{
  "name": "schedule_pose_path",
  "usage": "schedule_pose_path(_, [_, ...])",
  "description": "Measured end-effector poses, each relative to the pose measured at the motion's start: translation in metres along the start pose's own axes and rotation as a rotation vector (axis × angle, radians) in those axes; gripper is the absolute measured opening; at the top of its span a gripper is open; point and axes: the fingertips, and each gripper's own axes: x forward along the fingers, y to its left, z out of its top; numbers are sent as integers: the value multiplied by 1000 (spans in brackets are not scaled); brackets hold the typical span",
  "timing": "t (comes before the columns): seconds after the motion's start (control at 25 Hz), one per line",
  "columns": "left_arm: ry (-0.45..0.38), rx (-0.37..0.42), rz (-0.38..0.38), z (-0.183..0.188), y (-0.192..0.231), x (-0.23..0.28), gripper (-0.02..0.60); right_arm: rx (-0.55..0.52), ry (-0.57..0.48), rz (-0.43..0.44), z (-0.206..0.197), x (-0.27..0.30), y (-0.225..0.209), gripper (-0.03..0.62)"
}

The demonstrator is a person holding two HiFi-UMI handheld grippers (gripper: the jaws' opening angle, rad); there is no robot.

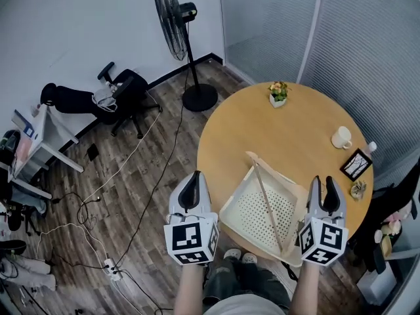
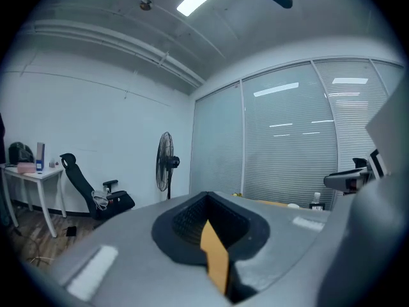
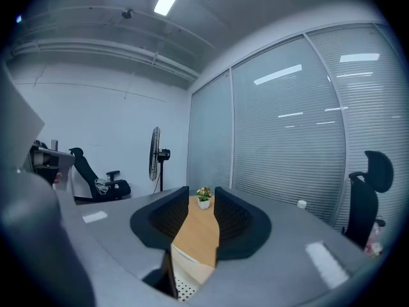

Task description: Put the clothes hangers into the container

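A white perforated container (image 1: pixel 231 205) sits at the near edge of the round wooden table (image 1: pixel 289 126). A wooden clothes hanger (image 1: pixel 269 205) lies in it, one arm running across the bottom and its far end sticking past the rim. My left gripper (image 1: pixel 191 181) hovers off the table's left edge over the floor, with its jaws together and empty (image 2: pixel 208 221). My right gripper (image 1: pixel 323 184) hangs above the container's right side. Its jaws (image 3: pixel 204 219) stand apart with nothing between them; the gap shows the tabletop and a corner of the container (image 3: pixel 185 270).
On the table stand a small flower pot (image 1: pixel 278 94) at the far side, and a white cup (image 1: pixel 341 138) and a picture frame (image 1: pixel 356 164) at the right. A standing fan (image 1: pixel 176 18), an office chair (image 1: pixel 121 94) and floor cables (image 1: pixel 98 195) are to the left.
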Motion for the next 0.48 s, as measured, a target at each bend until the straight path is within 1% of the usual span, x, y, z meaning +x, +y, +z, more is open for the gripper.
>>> schedule_pose_path(0.2, [-55,4,-4,23,1,-7,1,6,-52,12,19,-7,5,132])
schedule_pose_path(0.48, [-110,8,-5,45,4,-18,1,27,-88,17,35,-15,8,109])
